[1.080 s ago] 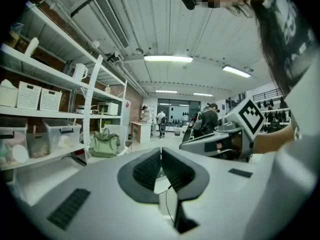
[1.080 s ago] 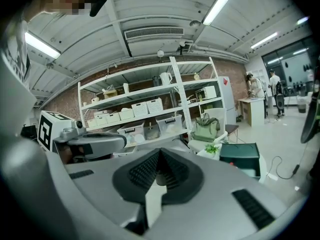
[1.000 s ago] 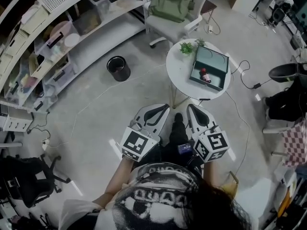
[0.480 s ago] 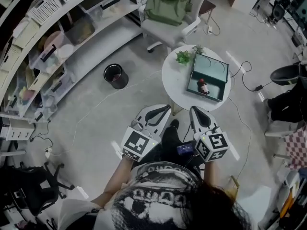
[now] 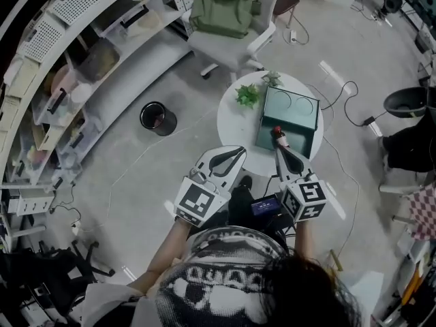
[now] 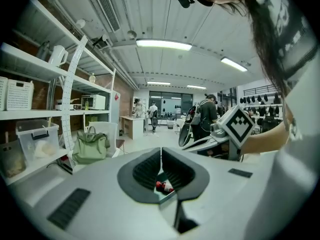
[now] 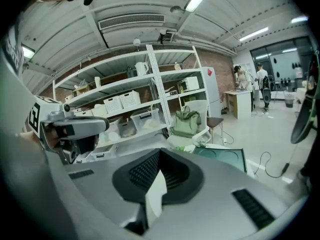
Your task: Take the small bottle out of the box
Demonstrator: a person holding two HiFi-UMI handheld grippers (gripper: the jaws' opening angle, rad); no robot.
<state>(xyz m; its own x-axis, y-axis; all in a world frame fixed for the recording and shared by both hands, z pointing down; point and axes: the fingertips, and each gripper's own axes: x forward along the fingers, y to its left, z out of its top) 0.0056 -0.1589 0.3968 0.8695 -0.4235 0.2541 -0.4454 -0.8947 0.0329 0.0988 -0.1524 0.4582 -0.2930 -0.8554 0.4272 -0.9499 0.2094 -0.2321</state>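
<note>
A small bottle [image 5: 281, 137] with a red cap lies in the near end of an open green box [image 5: 294, 107] on a round white table [image 5: 235, 119]. My right gripper [image 5: 278, 149] is shut and empty. Its tip is over the table's near edge, just short of the bottle. My left gripper [image 5: 239, 150] is also shut and empty, at the table's near left edge. In the left gripper view the bottle [image 6: 163, 186] shows below the closed jaws of the left gripper [image 6: 160, 151]. The right gripper view shows the right gripper [image 7: 160, 153] and the box [image 7: 224, 157] ahead to the right.
A small green plant [image 5: 246, 95] stands on the table left of the box. Beyond the table is a white chair with a green bag [image 5: 225, 9]. A black bin [image 5: 155, 118] sits on the floor to the left, shelving [image 5: 61, 80] curves along the left, and cables [image 5: 347, 97] lie to the right.
The table, box and bottle have come closer to me. Both grippers have moved forward to the table's near edge, the right tip nearly at the bottle. Both stay shut.
</note>
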